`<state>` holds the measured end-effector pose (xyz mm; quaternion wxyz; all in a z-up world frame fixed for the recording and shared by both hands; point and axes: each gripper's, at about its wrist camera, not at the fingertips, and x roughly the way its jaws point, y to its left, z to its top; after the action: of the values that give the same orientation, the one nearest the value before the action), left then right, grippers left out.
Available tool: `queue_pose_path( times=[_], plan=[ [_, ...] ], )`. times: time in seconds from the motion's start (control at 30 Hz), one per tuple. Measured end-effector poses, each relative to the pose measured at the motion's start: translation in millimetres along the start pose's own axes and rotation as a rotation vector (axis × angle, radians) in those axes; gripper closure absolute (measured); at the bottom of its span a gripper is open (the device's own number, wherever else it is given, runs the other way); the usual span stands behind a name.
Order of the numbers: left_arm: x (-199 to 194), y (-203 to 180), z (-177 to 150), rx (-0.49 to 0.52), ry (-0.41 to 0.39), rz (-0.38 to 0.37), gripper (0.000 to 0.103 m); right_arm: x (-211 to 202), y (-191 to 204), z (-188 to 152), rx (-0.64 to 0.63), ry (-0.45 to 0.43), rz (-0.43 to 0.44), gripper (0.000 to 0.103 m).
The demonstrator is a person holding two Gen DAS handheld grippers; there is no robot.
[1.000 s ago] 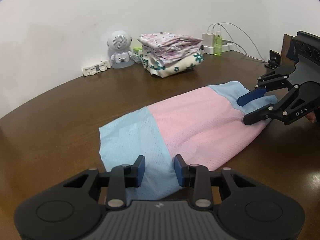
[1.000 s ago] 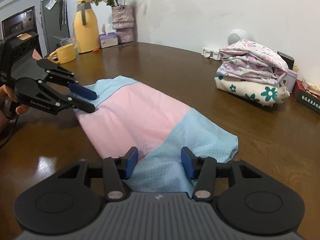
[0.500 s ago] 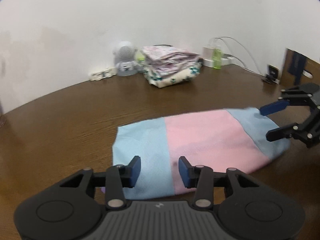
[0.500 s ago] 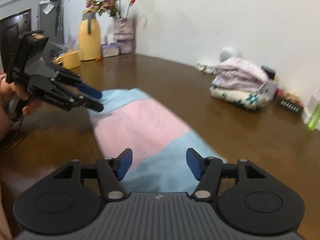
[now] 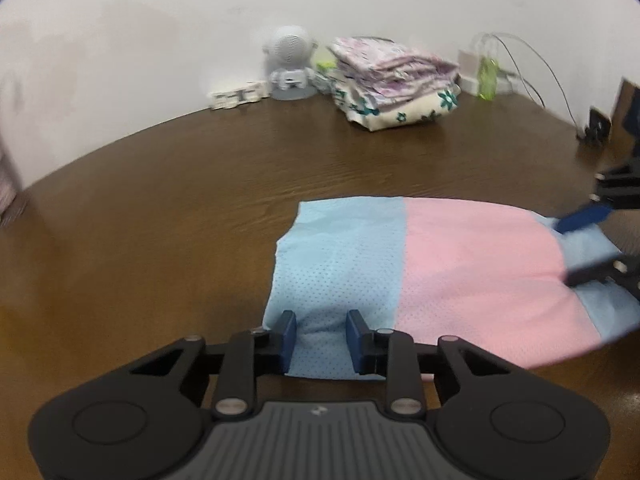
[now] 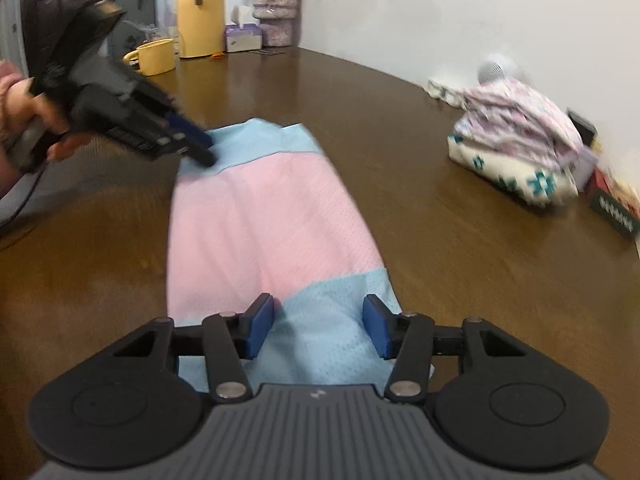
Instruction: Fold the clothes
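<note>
A pink and light blue mesh garment (image 5: 460,272) lies flat and long on the brown table (image 5: 160,208); it also shows in the right wrist view (image 6: 264,216). My left gripper (image 5: 321,334) is open, its jaws either side of the near blue end. My right gripper (image 6: 318,328) is open over the other blue end. In the left wrist view the right gripper (image 5: 586,242) shows at the right edge. In the right wrist view the left gripper (image 6: 196,146) sits at the far blue end, held by a hand.
A stack of folded floral clothes (image 5: 394,80) sits by the wall, next to a small white robot figure (image 5: 290,64) and a green bottle (image 5: 487,78) with cables. A yellow jug (image 6: 200,16), yellow mug (image 6: 154,56) and flower vase (image 6: 276,16) stand far off.
Both grippers have swung round the garment and lowered toward its two blue ends. The garment now lies straighter between them. The right jaws have opened wider.
</note>
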<state>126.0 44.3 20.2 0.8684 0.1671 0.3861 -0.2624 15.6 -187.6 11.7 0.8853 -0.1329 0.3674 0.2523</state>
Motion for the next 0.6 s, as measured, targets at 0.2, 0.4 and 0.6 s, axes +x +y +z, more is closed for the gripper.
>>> queue_pose_path(
  times=[0.2, 0.4, 0.6],
  plan=[
    [42.6, -18.6, 51.1, 0.174, 0.008, -0.083, 0.075, -21.5, 40.5, -16.6, 0.022, 0.036, -0.012, 0.05],
    [71.5, -72.8, 83.7, 0.377, -0.05, -0.164, 0.076, -34.2, 74.2, -27.9, 0.071, 0.043, 0.01, 0.045],
    [73.8, -90.3, 86.0, 0.407, -0.07, -0.18, 0.076, -36.9, 91.0, -34.6, 0.059, 0.018, 0.012, 0.033]
  ],
)
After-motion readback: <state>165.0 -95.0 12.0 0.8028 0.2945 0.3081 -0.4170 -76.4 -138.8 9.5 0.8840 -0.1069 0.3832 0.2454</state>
